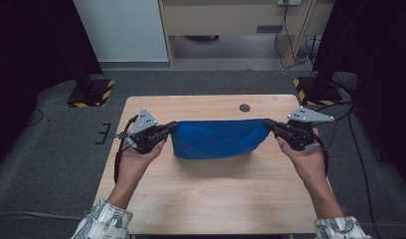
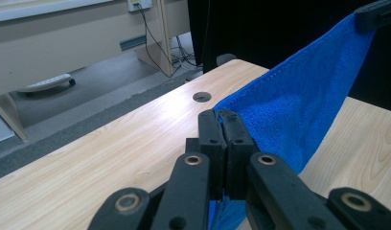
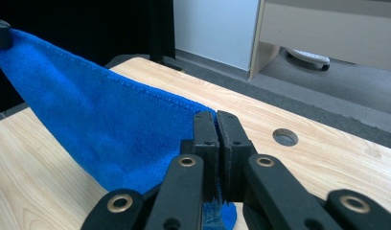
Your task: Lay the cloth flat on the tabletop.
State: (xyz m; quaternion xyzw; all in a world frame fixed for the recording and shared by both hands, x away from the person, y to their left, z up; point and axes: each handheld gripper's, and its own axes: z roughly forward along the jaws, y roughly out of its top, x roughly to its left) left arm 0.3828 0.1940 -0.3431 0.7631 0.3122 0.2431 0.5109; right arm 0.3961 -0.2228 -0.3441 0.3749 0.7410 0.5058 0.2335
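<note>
- a pale wooden table (image 1: 216, 199) stands on grey carpet, with dark curtains at both sides and a light cabinet behind.
- the left gripper (image 1: 172, 127) has its jaws pressed together on one top corner of a blue cloth (image 1: 218, 139); the left gripper view shows the hem pinched between the pads.
- the right gripper (image 1: 268, 124) is clamped the same way on the opposite top corner.
- the cloth hangs stretched between the two, raised over the middle of the table, its lower edge sagging down to or just above the wood; i cannot tell if it touches.
- behind it, a round cable hole (image 1: 245, 107) sits in the tabletop.
- risk, as i judge it: each grip is only on a thin bit of hem, so pulling the hands farther apart could slip a corner free and drop that side.
- count: one cloth, two grippers, one table, one hole.
</note>
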